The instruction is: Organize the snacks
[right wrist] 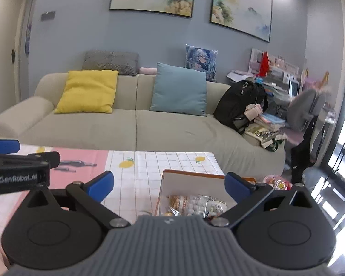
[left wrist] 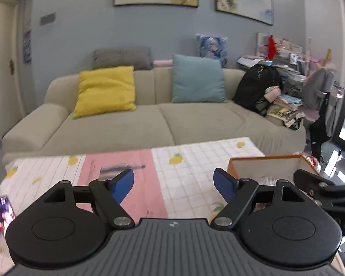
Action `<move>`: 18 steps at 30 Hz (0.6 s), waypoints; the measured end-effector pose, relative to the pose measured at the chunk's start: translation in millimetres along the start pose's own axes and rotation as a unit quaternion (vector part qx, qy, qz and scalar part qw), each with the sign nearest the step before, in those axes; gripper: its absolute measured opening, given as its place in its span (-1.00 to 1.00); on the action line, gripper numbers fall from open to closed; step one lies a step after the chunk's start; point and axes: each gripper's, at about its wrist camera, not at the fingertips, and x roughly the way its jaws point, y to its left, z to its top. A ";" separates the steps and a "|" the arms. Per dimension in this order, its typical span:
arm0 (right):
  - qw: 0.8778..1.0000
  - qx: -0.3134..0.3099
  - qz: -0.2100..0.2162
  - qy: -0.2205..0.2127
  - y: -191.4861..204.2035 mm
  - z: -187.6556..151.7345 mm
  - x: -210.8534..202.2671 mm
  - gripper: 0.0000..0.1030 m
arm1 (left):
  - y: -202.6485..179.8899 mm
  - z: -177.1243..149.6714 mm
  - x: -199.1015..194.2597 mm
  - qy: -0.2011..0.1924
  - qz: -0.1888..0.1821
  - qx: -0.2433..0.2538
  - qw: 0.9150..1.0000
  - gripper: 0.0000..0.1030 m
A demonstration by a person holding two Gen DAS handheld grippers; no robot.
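Note:
An orange-rimmed cardboard box [right wrist: 191,174] stands on the table at the right end and holds several wrapped snacks [right wrist: 195,204]. In the left wrist view the box [left wrist: 264,163] is at the right, behind my right finger. My right gripper [right wrist: 170,184] is open and empty, above the box's near side. My left gripper [left wrist: 173,185] is open and empty over the pink and white tablecloth [left wrist: 149,174], left of the box. A snack packet [right wrist: 278,184] lies beyond the table's right edge.
A beige sofa [right wrist: 135,124] with yellow and teal cushions stands behind the table. A black backpack [right wrist: 241,105] and stacked books sit at its right end. A purple phone-like item [left wrist: 0,216] lies at the table's left. The left gripper's body [right wrist: 18,172] shows at the left of the right wrist view.

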 end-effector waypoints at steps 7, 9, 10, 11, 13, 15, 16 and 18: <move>1.000 0.003 -0.011 0.006 1.4 -40.5 5.7 0.94 | 3.4 -29.5 15.1 0.042 0.018 0.023 0.999 0.86; 0.999 0.015 -0.017 0.031 -1.2 -50.4 14.1 0.94 | 2.9 -38.1 16.2 0.046 0.020 0.026 0.998 0.86; 0.999 0.020 -0.020 0.047 -2.6 -54.3 19.9 0.94 | 2.2 -42.0 16.4 0.049 0.019 0.027 0.998 0.86; 0.998 0.023 -0.021 0.062 -3.6 -58.2 25.0 0.94 | 1.5 -44.5 18.8 0.053 0.017 0.025 0.998 0.86; 0.996 0.030 -0.017 0.080 -5.6 -64.6 33.2 0.94 | 0.6 -50.6 22.0 0.061 0.014 0.027 0.998 0.86; 0.995 0.036 -0.009 0.094 -6.2 -69.6 40.0 0.94 | -2.0 -55.7 26.2 0.067 0.019 0.034 0.997 0.86; 0.994 0.038 -0.008 0.100 -6.1 -71.5 42.6 0.94 | -3.9 -57.7 28.7 0.070 0.024 0.040 0.996 0.86; 0.993 0.041 -0.004 0.112 -4.7 -74.6 47.0 0.94 | -9.4 -60.9 33.6 0.077 0.039 0.057 0.995 0.86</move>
